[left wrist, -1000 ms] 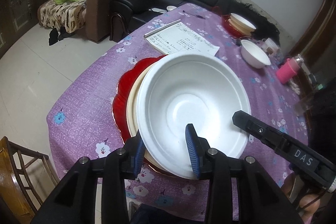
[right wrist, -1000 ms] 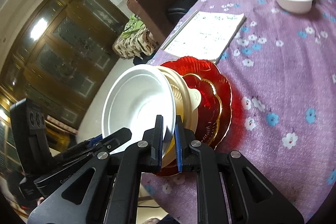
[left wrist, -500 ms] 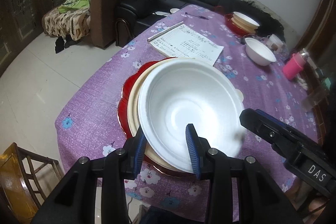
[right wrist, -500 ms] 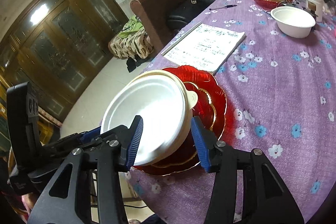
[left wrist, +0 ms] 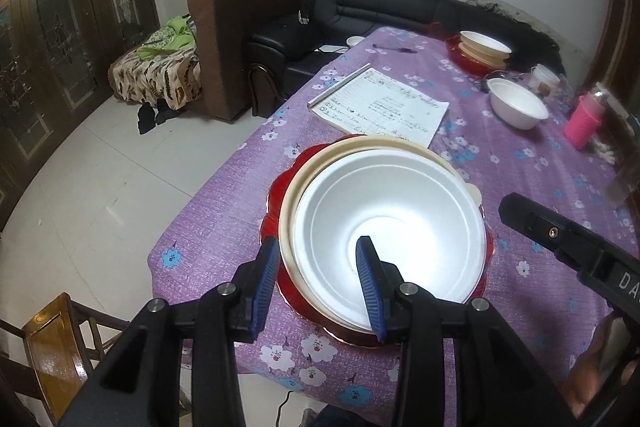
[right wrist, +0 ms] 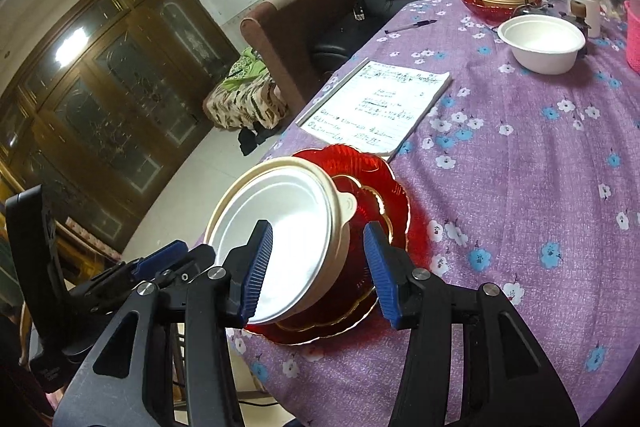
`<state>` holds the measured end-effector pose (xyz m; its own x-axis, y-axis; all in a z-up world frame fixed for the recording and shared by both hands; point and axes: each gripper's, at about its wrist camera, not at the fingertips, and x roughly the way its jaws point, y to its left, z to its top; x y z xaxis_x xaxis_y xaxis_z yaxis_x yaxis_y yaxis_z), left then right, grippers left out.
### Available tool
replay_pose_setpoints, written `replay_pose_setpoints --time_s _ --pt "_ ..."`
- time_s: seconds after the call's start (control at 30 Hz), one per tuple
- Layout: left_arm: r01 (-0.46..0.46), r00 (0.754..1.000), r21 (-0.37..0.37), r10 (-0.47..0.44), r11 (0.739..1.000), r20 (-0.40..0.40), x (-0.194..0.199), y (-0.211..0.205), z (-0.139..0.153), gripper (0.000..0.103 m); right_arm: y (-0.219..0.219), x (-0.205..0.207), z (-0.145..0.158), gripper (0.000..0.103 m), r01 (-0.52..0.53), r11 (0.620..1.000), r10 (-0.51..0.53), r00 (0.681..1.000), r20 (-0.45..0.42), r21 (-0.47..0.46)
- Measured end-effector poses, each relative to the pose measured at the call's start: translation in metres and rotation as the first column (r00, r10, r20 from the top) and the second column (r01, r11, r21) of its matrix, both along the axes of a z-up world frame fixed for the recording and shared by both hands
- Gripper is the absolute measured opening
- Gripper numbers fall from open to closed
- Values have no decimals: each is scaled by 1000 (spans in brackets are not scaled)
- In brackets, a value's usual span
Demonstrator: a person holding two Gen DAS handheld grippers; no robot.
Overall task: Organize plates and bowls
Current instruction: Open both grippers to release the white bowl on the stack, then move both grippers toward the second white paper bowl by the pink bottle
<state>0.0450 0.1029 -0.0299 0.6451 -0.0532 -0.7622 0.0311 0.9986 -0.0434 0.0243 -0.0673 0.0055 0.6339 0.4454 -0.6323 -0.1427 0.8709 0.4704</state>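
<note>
Purple flowered tabletop (left wrist: 224,211) is seen from both wrist views, with a brown armchair and black sofa behind it. White foam bowl (left wrist: 386,223) is now nested in a cream plastic bowl (left wrist: 320,163), which is seated on a scalloped red glass plate (right wrist: 384,183); the stack lies at the 6 o'clock edge of the tabletop. The right hand-held gripper (right wrist: 318,269), clamped on the white bowl's rim a second ago, is now spread wide; the rim is flanked, not pressed. The left hand-held gripper (left wrist: 320,285) is opening: the stacked rims pass between its blue pads, and no pinch is evident. Judged result: the bowl has been released onto the stack and this placement is essentially done. A second stack of bowls on a red plate (left wrist: 482,49) sits at 1 o'clock. A loose white bowl (left wrist: 518,103) is left at 2 o'clock, beside the lined notepad (left wrist: 380,109); it is probably next.
</note>
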Motion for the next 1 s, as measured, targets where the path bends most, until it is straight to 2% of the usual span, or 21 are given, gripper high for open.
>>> replay_pose_setpoints --time_s 0.17,0.37,0.47,0.53,0.7,0.8,0.9,1.0 --pt "-29 999 25 29 999 27 -2 -2 6 52 -14 2 -5 48 36 999 -36 999 -6 17" --pt "-38 994 29 35 999 106 -4 -13 33 56 -44 8 -12 48 89 995 -87 995 -39 54" --pt "-1 990 6 0 1000 144 -1 -29 50 73 -65 10 -10 48 116 992 -114 993 -43 51" --pt "49 987 -21 -46 999 153 5 -50 60 77 -89 11 -8 48 159 986 -158 987 -35 53" --pt "159 983 -37 -155 987 101 38 -122 63 78 -151 11 -3 48 271 961 -269 962 -34 57" --pt "178 983 -66 -174 982 54 59 -156 55 78 -191 18 0 48 332 942 -330 943 -43 58" --pt "147 989 -88 -147 985 10 87 -188 44 78 -233 32 1 48 386 918 -381 922 -63 92" --pt "66 997 -116 -69 991 -21 121 -207 34 78 -268 54 3 48 433 893 -427 901 -76 125"
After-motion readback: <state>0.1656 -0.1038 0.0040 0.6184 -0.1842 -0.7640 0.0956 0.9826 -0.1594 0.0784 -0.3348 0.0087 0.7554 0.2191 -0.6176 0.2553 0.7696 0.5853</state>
